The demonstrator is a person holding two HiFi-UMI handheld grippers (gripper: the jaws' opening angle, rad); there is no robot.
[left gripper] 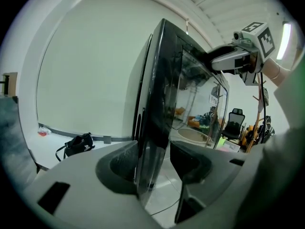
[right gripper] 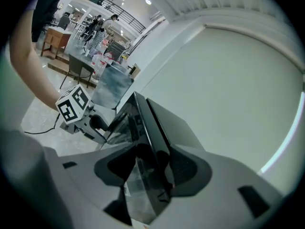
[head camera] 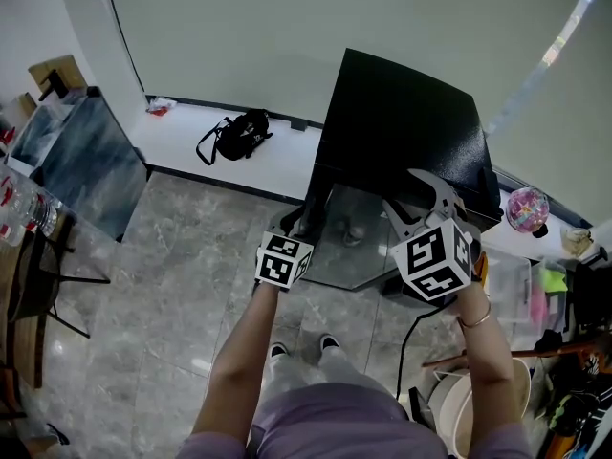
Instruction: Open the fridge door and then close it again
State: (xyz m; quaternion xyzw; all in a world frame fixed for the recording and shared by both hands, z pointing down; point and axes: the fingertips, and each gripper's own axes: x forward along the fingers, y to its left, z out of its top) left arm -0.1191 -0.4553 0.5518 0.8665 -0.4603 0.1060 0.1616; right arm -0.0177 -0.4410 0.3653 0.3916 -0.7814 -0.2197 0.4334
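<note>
Standing against the white wall (head camera: 239, 36) straight ahead: one black fridge (head camera: 402, 122), its single fridge door (left gripper: 159, 123) glossy glass in a black frame. Two grippers reach out on outstretched arms, both tipped slightly down. The left gripper (left gripper: 153, 165) straddles the door's side edge, jaws wide with a gap, gripping nothing; the right gripper (right gripper: 145, 168) clamps the door's top corner.

A fridge (head camera: 402, 113) stands against the far wall (head camera: 239, 36), with a bag (head camera: 239, 134) on the ledge (head camera: 277, 165) to its left. The left hand-held gripper (head camera: 290, 226) and right hand-held gripper (head camera: 402, 191) flank its door (head camera: 349, 242) on the near side.
</note>
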